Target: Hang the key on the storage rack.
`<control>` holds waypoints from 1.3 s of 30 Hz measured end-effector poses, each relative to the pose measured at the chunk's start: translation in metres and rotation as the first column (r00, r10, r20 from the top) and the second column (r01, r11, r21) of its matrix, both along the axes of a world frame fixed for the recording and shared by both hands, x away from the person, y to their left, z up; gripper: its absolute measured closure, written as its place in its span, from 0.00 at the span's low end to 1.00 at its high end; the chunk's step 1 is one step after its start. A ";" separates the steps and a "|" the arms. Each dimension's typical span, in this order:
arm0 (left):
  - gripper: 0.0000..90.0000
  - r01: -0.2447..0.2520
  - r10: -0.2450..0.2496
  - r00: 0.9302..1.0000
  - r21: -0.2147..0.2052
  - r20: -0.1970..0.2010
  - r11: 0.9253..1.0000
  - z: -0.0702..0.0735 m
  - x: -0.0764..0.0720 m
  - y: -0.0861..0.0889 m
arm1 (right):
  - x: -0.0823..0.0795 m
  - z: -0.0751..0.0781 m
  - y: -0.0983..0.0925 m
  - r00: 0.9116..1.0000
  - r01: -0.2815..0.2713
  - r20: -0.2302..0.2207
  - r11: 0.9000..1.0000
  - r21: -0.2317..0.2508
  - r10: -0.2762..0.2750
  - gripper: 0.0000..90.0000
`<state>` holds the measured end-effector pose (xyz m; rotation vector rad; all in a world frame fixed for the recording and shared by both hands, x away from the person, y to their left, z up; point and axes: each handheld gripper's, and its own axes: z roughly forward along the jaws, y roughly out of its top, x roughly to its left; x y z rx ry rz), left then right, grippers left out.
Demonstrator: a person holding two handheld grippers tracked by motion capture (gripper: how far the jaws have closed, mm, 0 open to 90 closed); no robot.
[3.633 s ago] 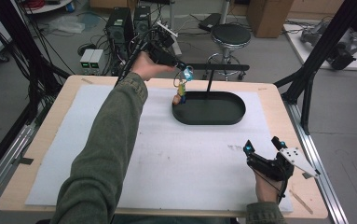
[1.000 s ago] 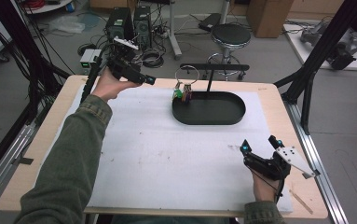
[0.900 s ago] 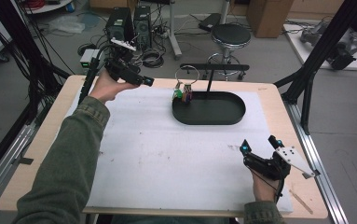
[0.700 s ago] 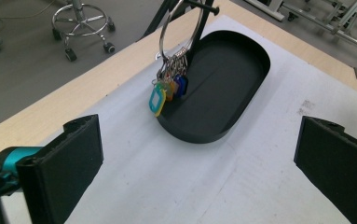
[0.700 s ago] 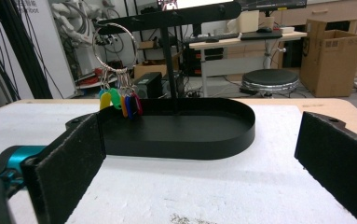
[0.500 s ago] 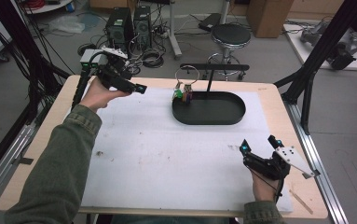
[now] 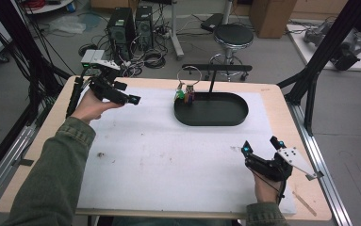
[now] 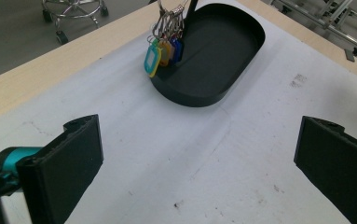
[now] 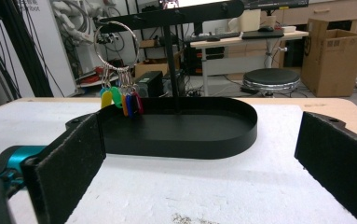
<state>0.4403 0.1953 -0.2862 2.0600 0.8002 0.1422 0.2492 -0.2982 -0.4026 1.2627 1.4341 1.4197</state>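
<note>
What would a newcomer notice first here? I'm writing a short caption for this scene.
A bunch of coloured key tags hangs on a big ring from the black stand's crossbar, over the left end of the oval black tray. Both grippers gape: the left gripper raised far-left, the right gripper low near-right.

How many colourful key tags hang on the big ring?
5 show: key tags yellow, green, orange, blue and dark red, bunched under the key ring on the stand's bar, at the black tray's end. More may hide behind.
</note>
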 end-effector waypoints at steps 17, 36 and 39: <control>0.02 -0.028 0.028 1.000 0.005 -0.012 1.000 -0.015 -0.022 0.020 | 0.000 0.000 0.001 1.000 -0.001 0.000 1.000 -0.003 0.001 0.01; 0.02 -0.110 0.110 0.994 -0.014 -0.016 0.994 -0.037 -0.051 0.053 | 0.001 0.000 0.002 1.000 -0.012 -0.002 1.000 -0.007 0.012 0.01; 0.02 -0.124 0.123 0.992 -0.019 -0.021 0.992 -0.040 -0.056 0.059 | 0.001 0.000 0.002 1.000 -0.008 0.001 1.000 -0.007 0.008 0.01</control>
